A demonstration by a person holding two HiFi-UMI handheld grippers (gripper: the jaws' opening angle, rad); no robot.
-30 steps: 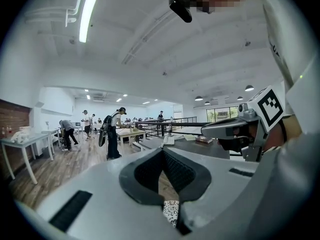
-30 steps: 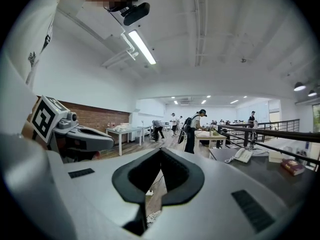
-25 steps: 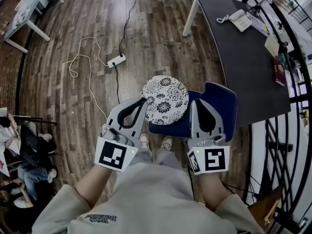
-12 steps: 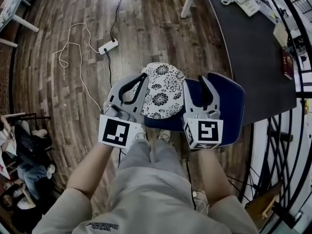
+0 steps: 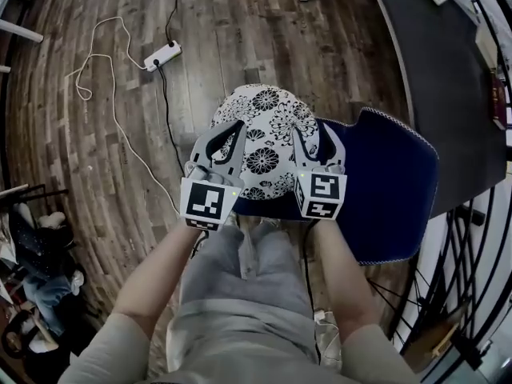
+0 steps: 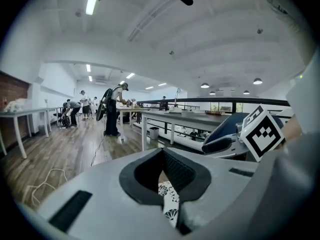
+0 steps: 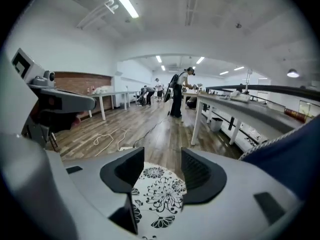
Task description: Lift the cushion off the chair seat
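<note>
above the floral cushion (image 5: 268,126), right gripper (image 5: 310,134) jaws are opening, empty; left gripper (image 5: 228,132) is closed, empty: a one-sided pinch might slip.

A white power strip (image 5: 162,55) lies on the wooden floor (image 5: 264,30), well left of the dark table (image 5: 448,78). A loose white cord (image 5: 84,74) curls farther from the table

The cushion (image 5: 268,130) hides much of the blue chair seat (image 5: 346,160). The dark worktop (image 5: 440,70) runs off the head view's right edge; distant people (image 6: 112,111) are too small to detail.
</note>
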